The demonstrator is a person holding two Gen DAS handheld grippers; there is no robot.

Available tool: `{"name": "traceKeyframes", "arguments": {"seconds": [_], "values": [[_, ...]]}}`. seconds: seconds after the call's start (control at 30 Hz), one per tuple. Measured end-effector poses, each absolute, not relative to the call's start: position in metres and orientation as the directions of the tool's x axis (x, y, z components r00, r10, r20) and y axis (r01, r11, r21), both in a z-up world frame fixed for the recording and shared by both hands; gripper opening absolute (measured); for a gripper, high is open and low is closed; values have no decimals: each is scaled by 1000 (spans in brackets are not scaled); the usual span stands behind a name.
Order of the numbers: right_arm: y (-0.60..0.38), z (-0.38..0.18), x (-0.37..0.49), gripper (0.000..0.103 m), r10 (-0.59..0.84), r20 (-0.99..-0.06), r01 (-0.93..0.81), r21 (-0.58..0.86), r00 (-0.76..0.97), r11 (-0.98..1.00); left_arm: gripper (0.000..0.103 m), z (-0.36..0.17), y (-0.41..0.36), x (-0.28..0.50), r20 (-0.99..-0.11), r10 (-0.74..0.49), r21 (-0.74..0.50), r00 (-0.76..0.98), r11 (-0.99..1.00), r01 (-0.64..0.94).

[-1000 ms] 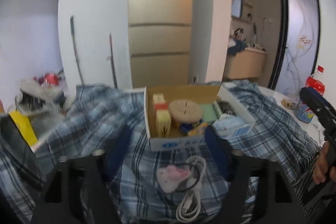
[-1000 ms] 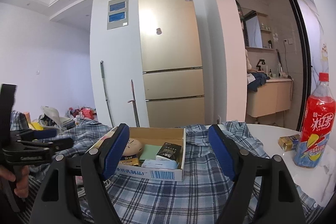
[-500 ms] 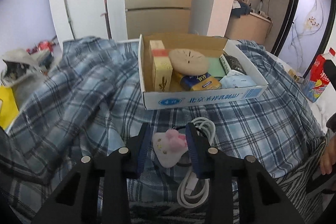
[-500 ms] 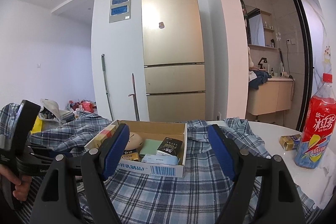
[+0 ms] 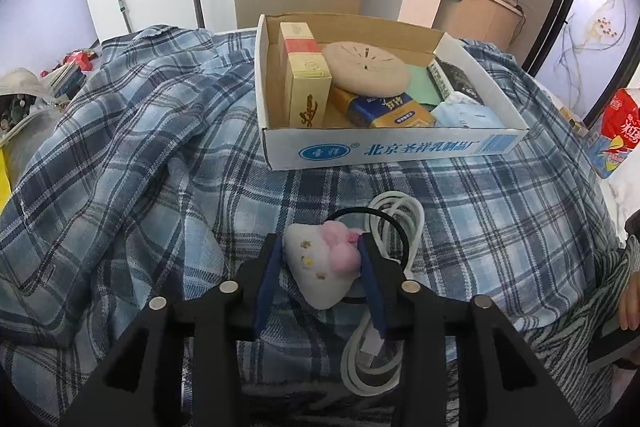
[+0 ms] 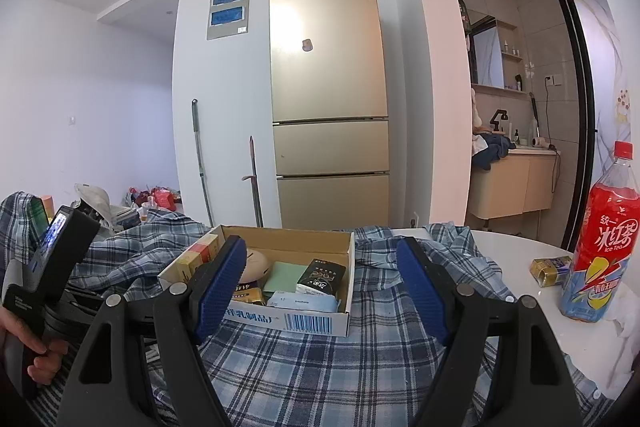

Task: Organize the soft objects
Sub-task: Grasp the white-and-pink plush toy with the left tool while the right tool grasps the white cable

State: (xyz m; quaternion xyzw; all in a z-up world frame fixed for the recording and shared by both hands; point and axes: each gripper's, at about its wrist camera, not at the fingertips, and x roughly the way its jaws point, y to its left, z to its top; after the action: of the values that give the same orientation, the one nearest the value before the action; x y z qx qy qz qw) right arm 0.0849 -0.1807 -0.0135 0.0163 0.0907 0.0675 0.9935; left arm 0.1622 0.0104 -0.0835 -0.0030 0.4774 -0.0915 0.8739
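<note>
Now clamped by left claw [image 5: 320, 259]: small white-and-pink plush toy [image 5: 322, 267], wide gap a second ago, ready for lifting; right claw [image 6: 322, 281] wide, idle.

"Ice Tea" on red bottle [image 6: 600, 247]; "Skyworth" on fridge [image 6: 326, 67]; "Ligao" on yellow carton [image 5: 310, 89].

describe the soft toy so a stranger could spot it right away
Start at the white cardboard box on the plaid cloth. Nearer the camera lies a coiled white cable. The soft toy sits beside it between the left gripper fingers: plush, white with pink.
</note>
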Motion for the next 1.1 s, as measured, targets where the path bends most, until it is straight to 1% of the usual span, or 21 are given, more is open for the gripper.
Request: {"name": "traceKeyframes", "arguments": {"seconds": [0.1, 0.17, 0.33, 0.4, 0.43, 0.5, 0.63, 0.7, 0.77, 0.83, 0.93, 1.0, 1.03, 1.07, 1.1], "values": [[-181, -14, 85, 77, 137, -178, -131, 44, 974, 990, 44, -85, 11, 163, -838, -163, -96, 520, 983, 153], [-181, -14, 85, 77, 135, -179, -130, 44, 974, 991, 52, -87, 10, 165, -847, -150, -83, 511, 985, 151], [-181, -14, 85, 77, 135, -179, -130, 44, 975, 991, 52, -87, 10, 165, -845, -148, -81, 514, 985, 150], [-181, -14, 85, 77, 136, -179, -130, 44, 975, 991, 46, -86, 11, 165, -841, -155, -87, 519, 985, 152], [-181, -14, 85, 77, 136, -179, -130, 44, 975, 991, 36, -84, 11, 163, -833, -166, -95, 528, 983, 158], [-181, -14, 84, 77, 135, -177, -129, 45, 975, 991, 35, -80, 10, 158, -816, -145, -73, 559, 986, 149], [-182, -13, 84, 77, 134, -172, -128, 47, 976, 991, 33, -61, 5, 139, -728, -145, -30, 670, 983, 179], [-183, -13, 84, 77, 136, -174, -129, 48, 975, 990, 33, -51, 0, 125, -663, -143, 8, 735, 980, 198], [-183, -11, 83, 77, 142, -166, -136, 47, 976, 990, 33, -43, -3, 115, -613, -165, 17, 773, 975, 221], [-180, -7, 84, 77, 148, -171, -144, 36, 974, 989, 33, -33, 0, 103, -547, -161, 18, 821, 979, 204], [-175, -3, 90, 77, 160, -227, -158, 28, 961, 987, 33, -22, 14, 92, -464, -158, -24, 872, 986, 167], [-170, 0, 98, 77, 171, -292, -166, 42, 941, 985, 33, -18, 22, 88, -434, -153, -54, 888, 988, 143], [-166, 0, 103, 77, 175, -341, -168, 49, 924, 985, 33, -16, 26, 88, -426, -143, -68, 893, 990, 125], [-161, 0, 108, 73, 188, -388, -182, 52, 903, 982, 33, -16, 27, 89, -423, -137, -76, 896, 990, 115], [-154, -2, 113, 67, 209, -441, -203, 60, 873, 977, 33, -15, 29, 88, -420, -137, -86, 897, 990, 111]]}}
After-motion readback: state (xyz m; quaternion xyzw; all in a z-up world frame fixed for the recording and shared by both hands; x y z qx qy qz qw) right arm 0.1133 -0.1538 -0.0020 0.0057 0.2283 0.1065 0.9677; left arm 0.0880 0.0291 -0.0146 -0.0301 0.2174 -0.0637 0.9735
